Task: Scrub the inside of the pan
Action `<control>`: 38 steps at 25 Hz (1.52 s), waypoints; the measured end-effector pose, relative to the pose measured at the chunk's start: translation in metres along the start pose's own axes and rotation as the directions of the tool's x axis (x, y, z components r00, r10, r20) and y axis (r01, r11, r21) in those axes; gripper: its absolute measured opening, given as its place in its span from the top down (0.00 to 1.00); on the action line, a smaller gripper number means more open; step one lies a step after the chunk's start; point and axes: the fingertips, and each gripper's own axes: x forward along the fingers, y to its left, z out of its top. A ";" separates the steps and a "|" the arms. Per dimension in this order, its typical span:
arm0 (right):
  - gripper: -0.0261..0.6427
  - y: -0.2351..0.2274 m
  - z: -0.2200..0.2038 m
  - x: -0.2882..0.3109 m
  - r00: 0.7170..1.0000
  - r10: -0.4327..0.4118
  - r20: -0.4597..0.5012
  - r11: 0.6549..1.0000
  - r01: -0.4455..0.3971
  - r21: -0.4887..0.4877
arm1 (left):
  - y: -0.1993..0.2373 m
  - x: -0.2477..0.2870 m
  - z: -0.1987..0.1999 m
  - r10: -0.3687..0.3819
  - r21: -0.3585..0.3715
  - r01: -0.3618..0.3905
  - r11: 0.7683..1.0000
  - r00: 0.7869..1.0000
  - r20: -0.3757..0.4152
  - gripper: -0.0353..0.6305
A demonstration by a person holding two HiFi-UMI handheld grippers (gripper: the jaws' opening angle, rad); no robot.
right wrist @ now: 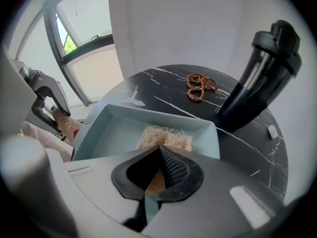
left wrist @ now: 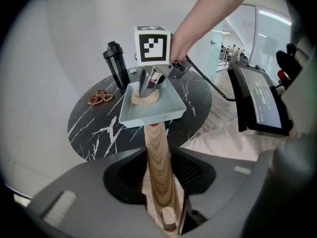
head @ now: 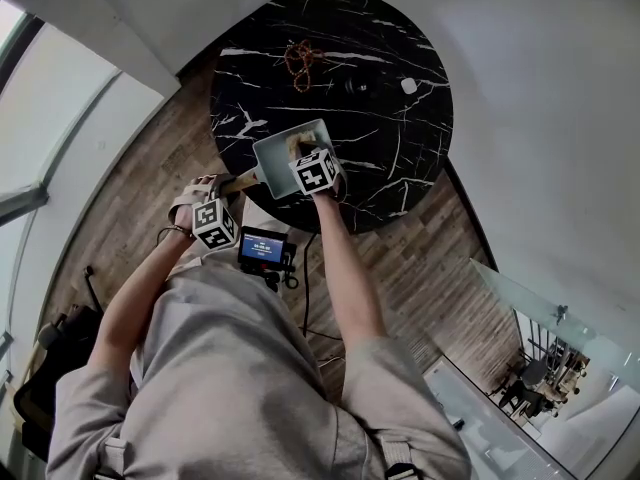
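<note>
A square pale-blue pan (head: 280, 151) with a wooden handle (left wrist: 159, 167) is held over the near edge of a round black marble table (head: 400, 168). My left gripper (left wrist: 161, 209) is shut on the handle's end, below and to the left of the pan in the head view. My right gripper (head: 305, 158) reaches down into the pan (right wrist: 106, 133) and is shut on a tan fibrous scrubber (right wrist: 166, 137). The scrubber (left wrist: 143, 99) lies against the pan's floor near its far wall. From the left gripper view, the right gripper (left wrist: 147, 87) stands above the pan (left wrist: 163, 110).
A black shaker bottle (right wrist: 265, 78) stands on the table behind the pan. A brown bead bracelet (head: 300, 63) and a small white object (head: 408, 86) lie further back. A device with a lit screen (head: 263, 248) hangs at the person's waist. Wooden floor surrounds the table.
</note>
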 end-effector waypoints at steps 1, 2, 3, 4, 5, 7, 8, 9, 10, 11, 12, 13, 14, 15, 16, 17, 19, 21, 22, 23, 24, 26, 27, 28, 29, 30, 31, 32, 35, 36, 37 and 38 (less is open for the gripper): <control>0.93 0.004 0.001 0.001 1.000 0.008 0.005 1.000 -0.008 0.002 | 0.000 0.001 0.000 0.001 0.000 -0.001 1.000 1.000 0.000 0.73; 0.93 0.008 0.001 0.001 1.000 0.016 0.010 1.000 -0.016 0.003 | 0.000 0.001 0.000 0.001 0.000 -0.001 1.000 1.000 0.001 0.73; 0.93 0.013 0.003 0.001 1.000 0.024 0.012 1.000 -0.024 0.002 | -0.001 0.001 0.000 0.002 0.000 -0.002 1.000 1.000 0.001 0.73; 0.93 0.017 0.004 0.000 0.999 0.032 0.013 0.999 -0.032 0.000 | -0.001 0.001 0.000 0.003 0.000 -0.003 1.000 1.000 0.000 0.73; 0.93 0.021 0.006 0.000 0.999 0.039 0.014 0.999 -0.039 -0.004 | 0.000 0.001 0.000 0.004 0.000 -0.004 1.000 1.000 0.000 0.73; 0.93 0.028 0.008 0.000 0.999 0.050 0.015 0.999 -0.050 -0.009 | 0.000 0.000 0.000 0.006 0.000 -0.006 1.000 1.000 -0.002 0.73; 0.93 0.031 0.008 0.000 0.998 0.055 0.015 0.998 -0.055 -0.008 | 0.000 0.001 0.000 0.007 0.000 -0.007 1.000 1.000 -0.002 0.73; 0.93 0.033 0.008 0.001 0.998 0.059 0.014 0.998 -0.059 -0.004 | 0.000 0.001 0.000 0.008 0.000 -0.008 1.000 1.000 -0.003 0.73; 0.93 0.035 0.009 0.001 0.998 0.066 0.015 0.998 -0.066 0.003 | 0.000 0.001 0.000 0.011 0.001 -0.011 1.000 1.000 -0.004 0.73; 0.93 0.038 0.009 0.002 0.997 0.075 0.016 0.997 -0.075 0.011 | 0.000 0.001 0.000 0.014 0.002 -0.014 1.000 1.000 -0.005 0.73; 0.93 0.041 0.011 0.002 0.996 0.087 0.019 0.996 -0.087 0.018 | 0.001 0.001 0.000 0.017 0.002 -0.017 1.000 1.000 -0.007 0.73; 0.93 0.044 0.012 0.002 0.995 0.100 0.021 0.995 -0.100 0.023 | 0.001 0.001 0.000 0.020 0.003 -0.020 1.000 1.000 -0.008 0.73; 0.93 0.048 0.013 0.002 0.993 0.112 0.021 0.993 -0.113 0.025 | 0.001 0.001 0.000 0.021 0.003 -0.021 1.000 1.000 -0.008 0.73; 0.93 0.051 0.014 0.002 0.992 0.123 0.021 0.992 -0.124 0.025 | 0.001 0.001 0.000 0.021 0.003 -0.021 1.000 1.000 -0.008 0.73; 0.93 0.054 0.015 0.001 0.991 0.132 0.022 0.991 -0.133 0.025 | 0.001 0.000 0.000 0.021 0.002 -0.020 1.000 1.000 -0.008 0.73; 0.93 0.057 0.016 0.002 0.990 0.141 0.022 0.990 -0.142 0.026 | 0.001 0.000 0.000 0.021 0.002 -0.021 1.000 1.000 -0.008 0.73; 0.93 0.062 0.016 0.003 0.987 0.160 0.023 0.987 -0.160 0.032 | 0.001 0.001 0.000 0.021 0.004 -0.021 1.000 1.000 -0.008 0.73; 0.93 0.068 0.016 0.006 0.983 0.182 0.022 0.982 -0.182 0.043 | 0.000 0.002 -0.001 0.020 0.006 -0.020 1.000 1.000 -0.008 0.73; 0.93 0.071 0.018 0.006 0.981 0.193 0.026 0.980 -0.194 0.052 | 0.000 0.002 -0.001 0.019 0.006 -0.019 1.000 1.000 -0.008 0.73; 0.93 0.075 0.021 0.005 0.979 0.203 0.033 0.977 -0.205 0.061 | 0.000 0.002 -0.001 0.019 0.006 -0.019 1.000 1.000 -0.008 0.73; 0.93 0.078 0.023 0.004 0.977 0.209 0.038 0.975 -0.211 0.067 | 0.000 0.002 0.000 0.020 0.007 -0.020 1.000 1.000 -0.009 0.73; 0.93 0.079 0.024 0.003 0.977 0.210 0.036 0.974 -0.212 0.078 | 0.000 0.001 0.000 0.020 0.007 -0.020 1.000 1.000 -0.010 0.73; 0.93 0.078 0.023 0.004 0.977 0.210 0.038 0.973 -0.212 0.089 | 0.000 0.001 0.000 0.019 0.007 -0.019 1.000 1.000 -0.012 0.73; 0.93 0.077 0.022 0.005 0.976 0.213 0.044 0.970 -0.217 0.107 | 0.000 0.001 0.000 0.019 0.008 -0.019 1.000 1.000 -0.013 0.73; 0.93 0.075 0.022 0.005 0.973 0.224 0.054 0.965 -0.229 0.128 | 0.001 0.001 0.000 0.019 0.010 -0.019 1.000 1.000 -0.014 0.73; 0.93 0.074 0.021 0.005 0.969 0.240 0.064 0.957 -0.247 0.152 | 0.001 0.002 0.000 0.020 0.011 -0.020 1.000 1.000 -0.015 0.73; 0.93 0.073 0.020 0.004 0.963 0.260 0.075 0.946 -0.269 0.178 | 0.002 0.002 0.000 0.020 0.011 -0.020 1.000 1.000 -0.016 0.73; 0.93 0.073 0.018 0.002 0.956 0.281 0.088 0.933 -0.294 0.207 | 0.003 0.002 -0.001 0.019 0.011 -0.019 1.000 1.000 -0.016 0.73; 0.93 0.071 0.019 -0.008 0.932 0.328 0.155 0.898 -0.358 0.254 | 0.005 0.001 -0.002 0.018 0.009 -0.018 1.000 1.000 -0.017 0.73; 0.93 0.069 0.021 -0.013 0.929 0.327 0.172 0.900 -0.362 0.244 | 0.005 0.001 -0.002 0.017 0.009 -0.017 1.000 1.000 -0.016 0.73; 0.93 0.067 0.022 -0.019 0.931 0.316 0.183 0.909 -0.352 0.223 | 0.005 0.002 -0.002 0.016 0.009 -0.016 1.000 1.000 -0.015 0.73; 0.93 0.063 0.022 -0.025 0.936 0.296 0.190 0.923 -0.332 0.195 | 0.005 0.002 -0.002 0.016 0.009 -0.016 1.000 1.000 -0.014 0.73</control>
